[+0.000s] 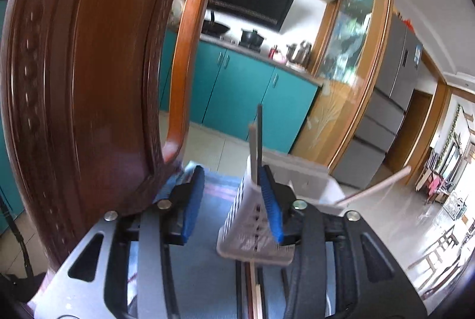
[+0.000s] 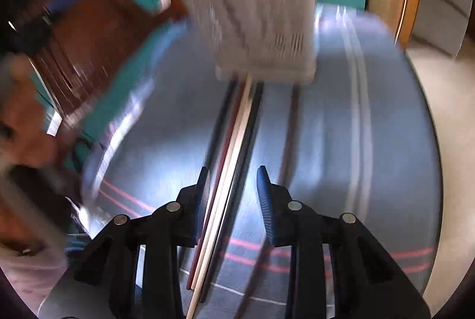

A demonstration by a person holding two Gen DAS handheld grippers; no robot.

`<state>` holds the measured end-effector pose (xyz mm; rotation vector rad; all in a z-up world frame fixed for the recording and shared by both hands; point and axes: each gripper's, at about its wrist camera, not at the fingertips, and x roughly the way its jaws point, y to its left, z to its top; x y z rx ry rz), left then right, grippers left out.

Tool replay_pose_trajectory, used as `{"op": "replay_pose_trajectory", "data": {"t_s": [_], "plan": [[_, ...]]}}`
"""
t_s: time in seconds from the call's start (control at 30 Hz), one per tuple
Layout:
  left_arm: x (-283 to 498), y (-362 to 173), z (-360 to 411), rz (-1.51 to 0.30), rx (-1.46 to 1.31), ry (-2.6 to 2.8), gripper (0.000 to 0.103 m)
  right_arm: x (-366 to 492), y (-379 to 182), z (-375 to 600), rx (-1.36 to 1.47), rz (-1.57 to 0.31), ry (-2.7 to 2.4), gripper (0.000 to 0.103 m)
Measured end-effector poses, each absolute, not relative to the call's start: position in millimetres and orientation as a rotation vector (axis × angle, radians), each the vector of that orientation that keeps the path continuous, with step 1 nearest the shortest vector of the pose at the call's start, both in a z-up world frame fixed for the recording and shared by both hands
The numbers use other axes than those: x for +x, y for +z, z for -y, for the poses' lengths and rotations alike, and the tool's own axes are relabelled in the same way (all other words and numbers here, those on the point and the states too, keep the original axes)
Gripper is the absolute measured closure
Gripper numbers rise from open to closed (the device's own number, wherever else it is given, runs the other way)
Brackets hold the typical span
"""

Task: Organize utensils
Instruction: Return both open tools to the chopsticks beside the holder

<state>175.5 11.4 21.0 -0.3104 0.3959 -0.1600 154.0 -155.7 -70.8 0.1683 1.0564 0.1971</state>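
Chopsticks (image 2: 228, 170) lie between the right gripper's (image 2: 234, 173) parted fingers.

The holder (image 2: 261, 22) stands on the table (image 2: 341, 126); chopsticks (image 2: 234, 141) lie before it; a chair (image 1: 89, 66) stands left.

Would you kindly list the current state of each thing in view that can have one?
Left gripper: open, beside the holder.
Right gripper: open over the loose chopsticks.
Utensil holder: upright on the cloth, chopsticks standing inside.
Loose chopsticks: lying flat on the cloth.
Kitchen cabinet doors: closed.
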Motion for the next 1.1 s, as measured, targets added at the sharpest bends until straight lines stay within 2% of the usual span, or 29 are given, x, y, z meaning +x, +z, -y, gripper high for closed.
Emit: {"op": "replay_pose_trajectory", "data": {"t_s": [0.2,0.27,0.33,0.37,0.4,0.47,0.6,0.83,0.93,1.0,1.1], "plan": [[183,11,-12,-0.451,-0.290,-0.141,0.058,157,-86,129,0.069,-1.099,0.143,0.072],[185,9,-14,-0.461,-0.296,-0.138,0.058,159,-86,126,0.072,-1.094,0.144,0.079],[186,8,-16,-0.469,-0.295,-0.137,0.056,157,-90,129,0.117,-1.089,0.143,0.080],[186,7,-15,-0.473,-0.291,-0.136,0.056,156,-88,133,0.152,-1.081,0.145,0.085],[187,6,-15,-0.479,-0.286,-0.134,0.055,155,-87,141,0.169,-1.072,0.133,0.096],[190,4,-13,-0.494,-0.279,-0.134,0.055,151,-85,156,0.224,-1.057,0.107,0.097],[194,-3,-8,-0.541,-0.253,-0.129,0.051,151,-86,177,0.275,-1.046,0.045,0.097],[213,-29,-6,-0.722,-0.238,-0.123,0.051,140,-80,188,0.312,-1.031,0.032,0.096],[214,-31,-9,-0.729,-0.248,-0.116,0.051,135,-73,176,0.294,-0.998,0.112,0.093],[214,-32,-9,-0.732,-0.246,-0.119,0.051,136,-77,160,0.229,-1.038,0.166,0.084],[217,-33,-7,-0.751,-0.235,-0.131,0.051,144,-93,141,0.178,-1.100,0.155,0.080]]}}
